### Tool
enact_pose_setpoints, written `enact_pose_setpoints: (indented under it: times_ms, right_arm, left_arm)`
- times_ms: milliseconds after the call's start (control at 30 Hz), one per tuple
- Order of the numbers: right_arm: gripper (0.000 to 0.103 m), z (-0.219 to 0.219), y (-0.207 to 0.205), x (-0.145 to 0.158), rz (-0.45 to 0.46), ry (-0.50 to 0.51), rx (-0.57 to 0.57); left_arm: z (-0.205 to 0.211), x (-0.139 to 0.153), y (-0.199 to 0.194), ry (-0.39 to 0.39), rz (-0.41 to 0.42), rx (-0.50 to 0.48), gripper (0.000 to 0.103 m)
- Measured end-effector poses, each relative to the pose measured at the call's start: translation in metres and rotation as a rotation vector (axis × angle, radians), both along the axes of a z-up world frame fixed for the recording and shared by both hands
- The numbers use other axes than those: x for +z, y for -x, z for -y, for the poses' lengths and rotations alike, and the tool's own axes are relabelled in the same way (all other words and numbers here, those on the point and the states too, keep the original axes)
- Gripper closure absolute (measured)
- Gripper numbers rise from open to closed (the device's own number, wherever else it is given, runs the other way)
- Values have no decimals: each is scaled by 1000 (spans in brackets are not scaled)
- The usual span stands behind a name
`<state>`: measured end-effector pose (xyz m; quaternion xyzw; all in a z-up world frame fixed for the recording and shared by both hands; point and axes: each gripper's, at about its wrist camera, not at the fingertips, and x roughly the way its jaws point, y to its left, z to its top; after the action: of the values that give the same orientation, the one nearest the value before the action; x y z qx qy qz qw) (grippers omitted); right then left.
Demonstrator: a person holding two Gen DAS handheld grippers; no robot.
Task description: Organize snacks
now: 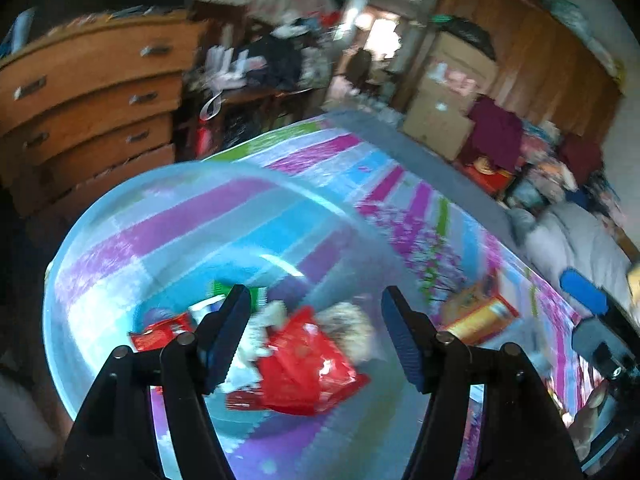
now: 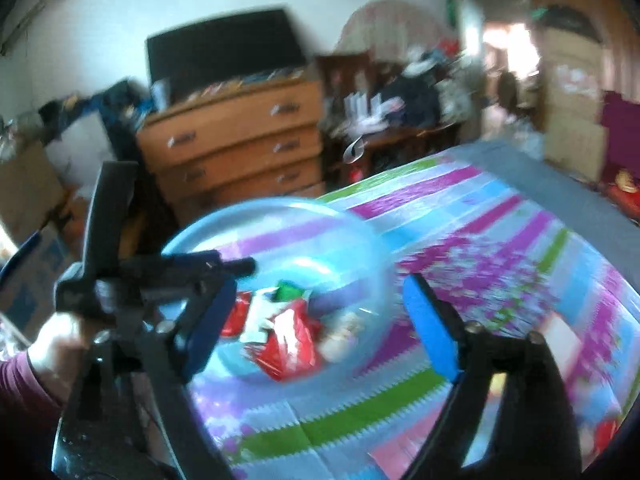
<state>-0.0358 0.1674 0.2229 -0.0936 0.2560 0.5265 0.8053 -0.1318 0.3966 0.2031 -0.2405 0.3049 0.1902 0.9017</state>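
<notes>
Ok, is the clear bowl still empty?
No, the clear bowl already holds a red packet and several other snack wrappers.

**Two wrist cams, both tilted down on the bowl**

Left wrist cam: sits just behind the left hand-held gripper (image 1: 316, 332), looks fwd and down along its fingers, very close over the clear blue bowl (image 1: 120, 248) on the striped bench (image 1: 400, 184).

Right wrist cam: behind the right hand-held gripper (image 2: 320, 320), same downward tilt, a bit further back, bowl (image 2: 280, 224) seen from its right side; the left hand-held gripper (image 2: 160, 276) shows at frame left.

Shared: bowl, bench (image 2: 500, 216), wooden dresser (image 1: 92, 92) (image 2: 240, 140), doorway.
</notes>
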Motion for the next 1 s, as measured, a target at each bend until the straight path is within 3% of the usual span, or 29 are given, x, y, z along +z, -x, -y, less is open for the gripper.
enact_pose_setpoints:
  times_ms: [100, 233, 300, 433, 500, 567, 633, 667, 700, 733, 833, 1000]
  right_arm:
    - [14, 72, 12, -30, -10, 10, -160]
    - [13, 165, 22, -109, -162, 136, -393]
    - [13, 210, 27, -157, -245, 224, -523]
    - [14, 264, 24, -214, -362, 291, -669]
    - [14, 277, 9, -233, -403, 303, -718]
    - [13, 278, -10, -238, -361, 282, -738]
    - [13, 271, -31, -239, -326, 286, -748]
    - [10, 268, -42, -241, -316, 274, -752]
    - [0, 272, -49, -244, -314, 255, -741]
    - [0, 273, -58, -248, -329, 257, -734]
    - [0, 267, -81, -249, -300, 298, -776]
    - [0, 267, -101, -256, -305, 308, -813]
  left_arm:
    - [56, 11, -2, -58, 38, -161, 34]
    - [156, -5, -5, -69, 43, -458, 34]
    - [206, -34, -13, -20, -4, -601, 34]
    - [278, -109, -41, 46, -176, -756, 34]
    - [301, -141, -57, 19, -256, -778, 34]
    - [312, -167, -76, 3, -268, -748, 34]
    - [313, -184, -95, 34, -261, -723, 34]
    - [317, -186, -102, 48, -241, -713, 26]
    - [326, -186, -106, 54, -225, -720, 5]
    - [336, -186, -111, 44, -211, -733, 1]
    - [355, -193, -122, -62, -190, -690, 1]
    - [364, -197, -138, -109, -211, -625, 1]
